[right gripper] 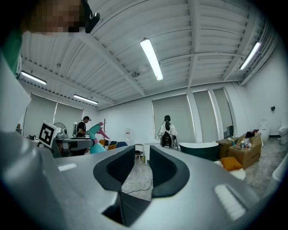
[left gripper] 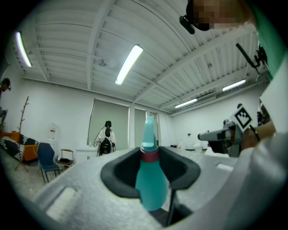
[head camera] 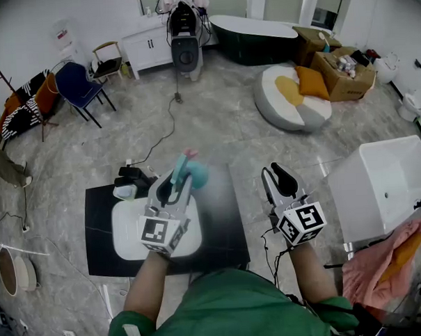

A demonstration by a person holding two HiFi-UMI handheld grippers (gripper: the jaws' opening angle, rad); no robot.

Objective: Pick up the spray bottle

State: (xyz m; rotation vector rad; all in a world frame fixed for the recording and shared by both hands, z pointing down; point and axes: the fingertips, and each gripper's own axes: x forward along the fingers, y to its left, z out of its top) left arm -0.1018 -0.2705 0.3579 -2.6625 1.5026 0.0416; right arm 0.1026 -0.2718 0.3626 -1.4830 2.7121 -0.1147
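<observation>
A teal spray bottle with a pink trigger is held up off the black table. My left gripper is shut on it. In the left gripper view the bottle stands upright between the dark jaws, with the left gripper clamped around its body below the maroon collar. My right gripper hovers to the right of the table, apart from the bottle. Its jaws stand open by a narrow gap and hold nothing. The bottle also shows small at the left of the right gripper view.
A white basin rests on the black table under my left gripper. A white tub stands at the right, with pink cloth below it. A cable runs over the marble floor. A blue chair is at the far left.
</observation>
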